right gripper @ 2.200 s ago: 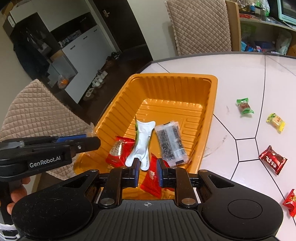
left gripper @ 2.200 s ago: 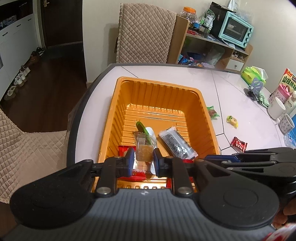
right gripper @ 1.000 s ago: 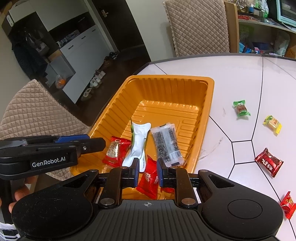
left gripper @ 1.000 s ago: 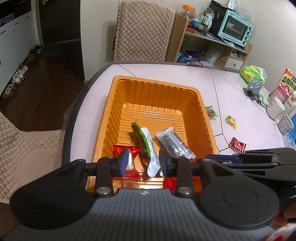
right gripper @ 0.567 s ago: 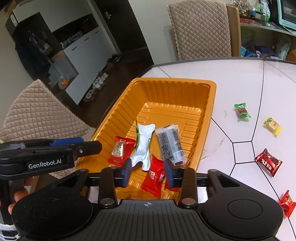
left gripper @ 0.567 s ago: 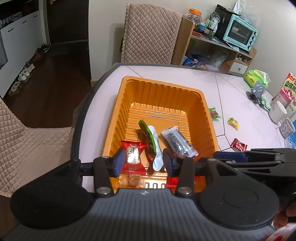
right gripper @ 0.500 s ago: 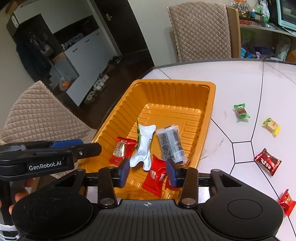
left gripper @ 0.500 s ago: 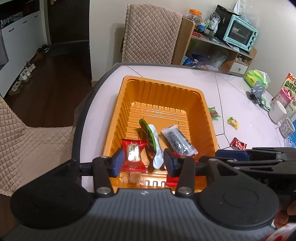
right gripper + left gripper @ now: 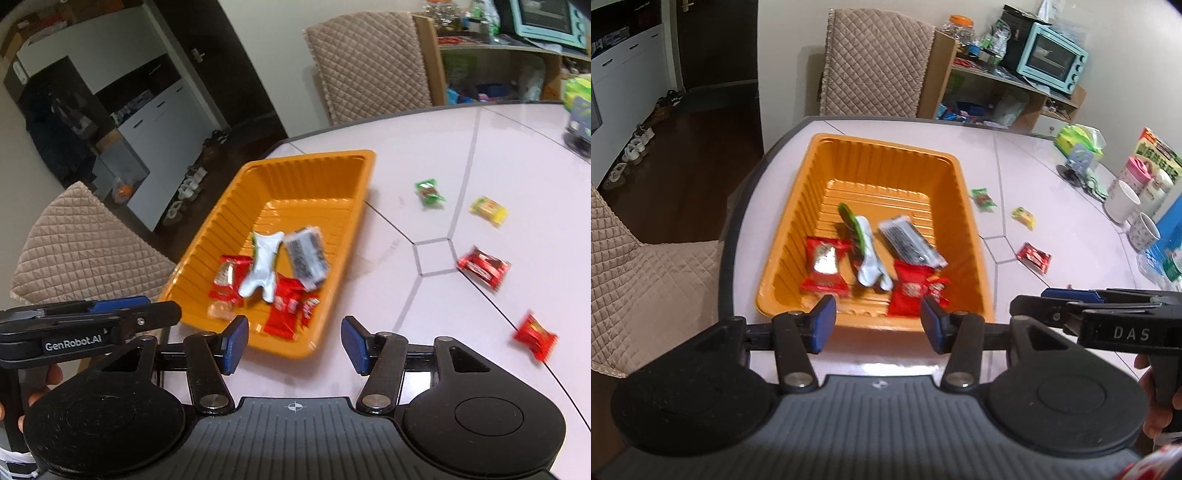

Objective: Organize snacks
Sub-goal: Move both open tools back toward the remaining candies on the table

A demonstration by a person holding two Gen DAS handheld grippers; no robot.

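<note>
Both jaws gape with nothing between them: the left hand-held gripper (image 9: pixel 877 319) and right hand-held gripper (image 9: pixel 294 341) hover off the orange tray's (image 9: pixel 783 236) near rim. Several snacks lie inside; four wrapped candies (image 9: pixel 484 266) are scattered on the worktop (image 9: pixel 498 155) toward its right edge.

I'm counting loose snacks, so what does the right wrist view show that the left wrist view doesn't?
Only the right wrist view shows a fourth loose snack, the bright red packet nearest the camera. Only the left wrist view shows the two white mugs. Both show the orange tray, and the green candy, yellow candy and dark red packet loose on the table.
</note>
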